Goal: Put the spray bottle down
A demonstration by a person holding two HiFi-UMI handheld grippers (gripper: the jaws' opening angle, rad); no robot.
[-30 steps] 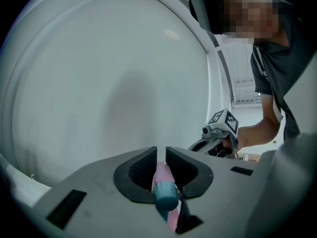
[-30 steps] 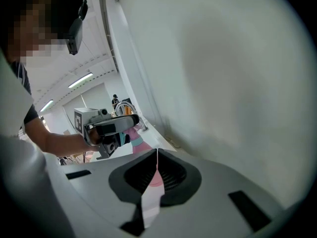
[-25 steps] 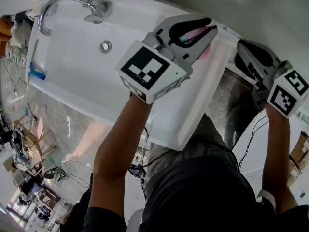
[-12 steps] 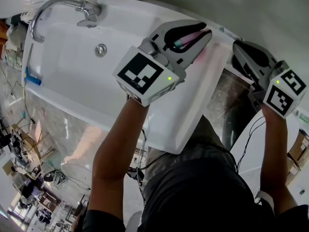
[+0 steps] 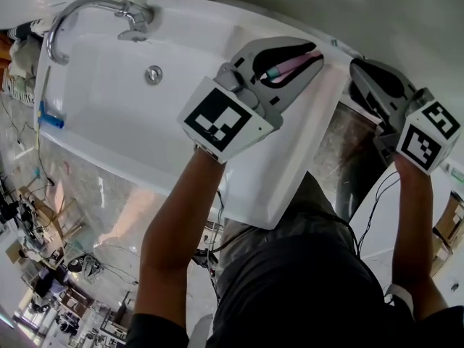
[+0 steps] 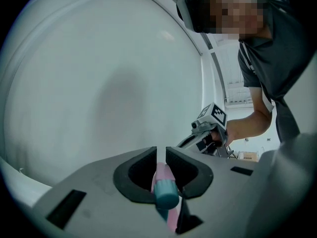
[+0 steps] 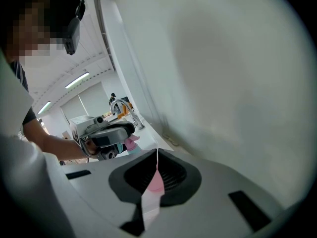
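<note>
A: What's at the far left?

B: A curved chrome faucet (image 5: 69,17) at the left end of a white sink (image 5: 109,122). A small blue thing (image 5: 51,116) lies on the sink's near rim below it; I can't tell what it is. The round drain fitting (image 5: 153,74) sits a little further right, on the basin wall.

A: And the left hand-held gripper?

B: The left hand-held gripper (image 5: 315,55) hangs over the right end of the sink, pointing about level toward the wall. Its own view shows it clenched on the spray bottle (image 6: 163,180), with the jaw pads pressing on the pink body from both sides.

A: So where exactly is the bottle?

B: It is off every surface, lying lengthwise between those jaws. The teal cap (image 6: 165,195) is at the end nearer the gripper's body, and the pink body runs out toward the tips. From the head view it sits above the sink's right rim, not yet put down.

A: And on the right?

B: The right hand-held gripper (image 5: 357,67) is well apart from the left one, past the sink's right edge and tilted downward. Its jaws are drawn together, with the tips meeting. A pink patch shows in the slit between them, but I can't tell what it is.
</note>
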